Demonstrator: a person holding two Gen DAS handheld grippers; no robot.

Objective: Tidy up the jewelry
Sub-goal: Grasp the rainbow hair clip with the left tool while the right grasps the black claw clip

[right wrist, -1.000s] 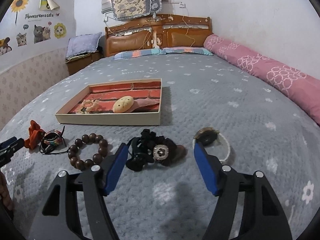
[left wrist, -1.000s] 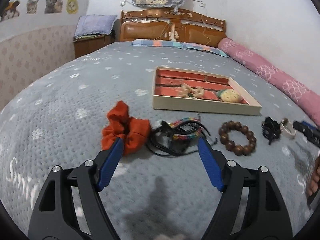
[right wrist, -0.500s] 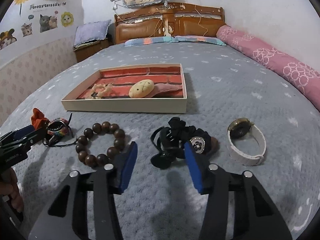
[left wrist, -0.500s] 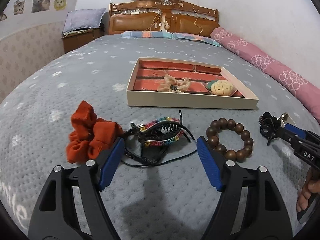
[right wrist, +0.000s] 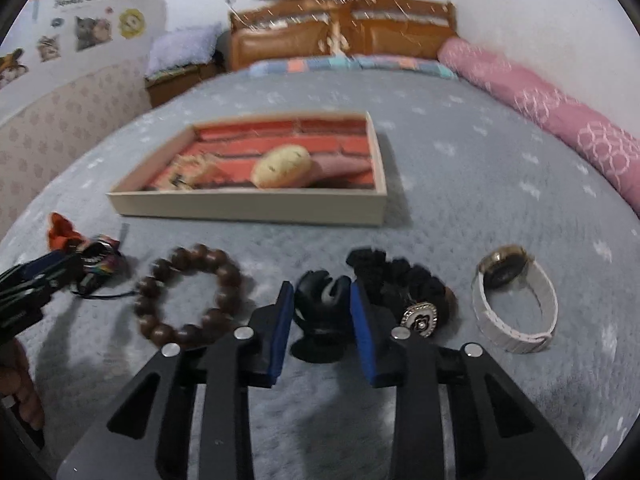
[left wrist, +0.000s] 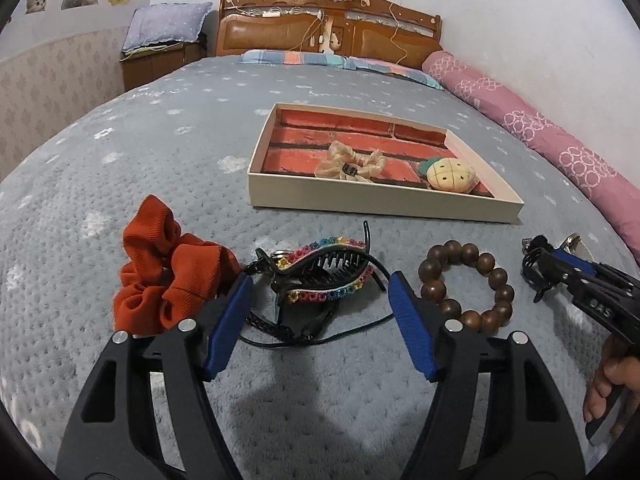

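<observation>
With its jaws just closing, the right gripper [right wrist: 320, 320] brackets the black claw clip [right wrist: 320, 300] on the grey bedspread [right wrist: 480, 208]; through the blur, pad contact looks likely but unsure. The left gripper [left wrist: 320, 320], narrowing too, stands spread around the rainbow hair clip [left wrist: 324, 268], not touching. The tray [left wrist: 360, 202] lies beyond.

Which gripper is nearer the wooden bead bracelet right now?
Left. The left gripper straddles the rainbow hair clip, one finger tip right beside the wooden bead bracelet. The right gripper brackets the black claw clip, a clear gap from the beads.
</observation>
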